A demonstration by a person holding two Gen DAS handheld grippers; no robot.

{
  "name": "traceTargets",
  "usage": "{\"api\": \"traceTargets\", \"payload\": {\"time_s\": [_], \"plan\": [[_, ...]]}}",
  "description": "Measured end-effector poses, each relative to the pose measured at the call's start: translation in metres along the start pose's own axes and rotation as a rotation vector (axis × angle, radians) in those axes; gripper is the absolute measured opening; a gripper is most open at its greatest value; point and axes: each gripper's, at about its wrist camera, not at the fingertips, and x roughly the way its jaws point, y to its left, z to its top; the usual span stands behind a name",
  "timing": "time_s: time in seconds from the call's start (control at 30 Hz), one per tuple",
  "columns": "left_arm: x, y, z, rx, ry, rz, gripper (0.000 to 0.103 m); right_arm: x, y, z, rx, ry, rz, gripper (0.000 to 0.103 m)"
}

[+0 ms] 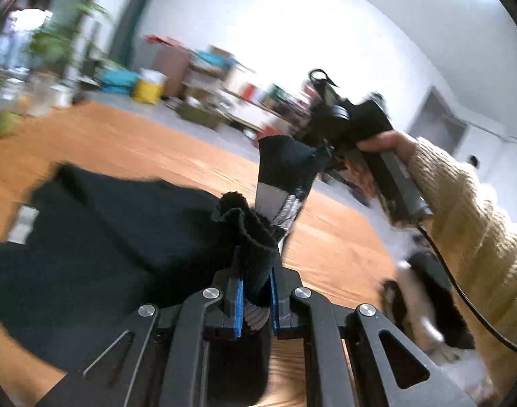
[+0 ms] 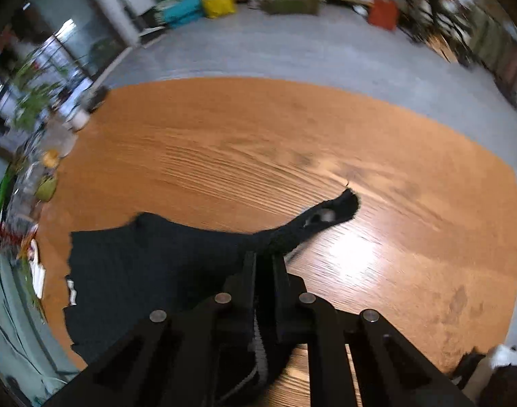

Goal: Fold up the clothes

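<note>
Both clamped on one sock (image 1: 255,247): left hand-held gripper (image 1: 256,291) pinching the cuff, right hand-held gripper (image 2: 264,264) gripping the other end, above the desk (image 2: 224,156).

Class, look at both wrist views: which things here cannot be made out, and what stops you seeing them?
- Shelf clutter, left wrist view: motion blur; the items cannot be identified.
- Dark garment, left wrist view: its near edge is hidden behind the left gripper.
- Sock, right wrist view: the gripped end disappears between the fingers of the right gripper.
- Items at the table edge, right wrist view: blurred and small.
</note>
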Motion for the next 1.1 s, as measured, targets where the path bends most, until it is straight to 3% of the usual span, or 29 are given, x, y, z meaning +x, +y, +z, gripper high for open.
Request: {"api": "traceTargets", "payload": {"time_s": [0.17,0.23,0.37,0.5,0.53,0.57,0.63,0.67,0.7,0.83,0.87,0.97,1.1], "plan": [[-0.053,0.074,0.014,-0.040,-0.070,0.253,0.010,0.010,0.105,0.019,-0.129,0.004,0.017,0.010],[-0.071,0.113,0.012,-0.101,-0.072,0.307,0.009,0.024,0.150,0.026,-0.181,0.017,0.020,0.010],[-0.071,0.161,-0.002,-0.220,-0.016,0.315,0.009,0.065,0.224,0.032,-0.260,0.063,-0.001,0.010],[-0.046,0.167,-0.003,-0.273,0.105,0.190,0.011,0.085,0.227,0.032,-0.243,0.073,-0.045,0.006],[-0.037,0.168,-0.002,-0.292,0.138,0.151,0.018,0.090,0.227,0.032,-0.237,0.075,-0.056,0.006],[-0.027,0.168,0.001,-0.319,0.171,0.122,0.040,0.094,0.226,0.033,-0.230,0.077,-0.067,0.007],[-0.004,0.166,0.004,-0.378,0.269,0.090,0.069,0.100,0.222,0.032,-0.216,0.082,-0.080,0.013],[0.004,0.164,0.005,-0.395,0.302,0.078,0.069,0.099,0.218,0.030,-0.220,0.086,-0.076,0.025],[0.014,0.164,0.004,-0.427,0.336,0.058,0.069,0.096,0.215,0.028,-0.231,0.089,-0.072,0.031],[0.045,0.167,0.000,-0.557,0.439,0.007,0.067,0.085,0.200,0.021,-0.275,0.100,-0.057,0.044],[0.052,0.165,0.000,-0.573,0.460,0.004,0.062,0.085,0.198,0.019,-0.284,0.105,-0.053,0.047],[0.067,0.151,0.005,-0.535,0.498,0.034,0.045,0.088,0.196,0.012,-0.308,0.121,-0.043,0.054],[0.084,0.141,0.009,-0.494,0.557,0.084,0.038,0.092,0.193,0.004,-0.340,0.144,-0.030,0.055]]}}
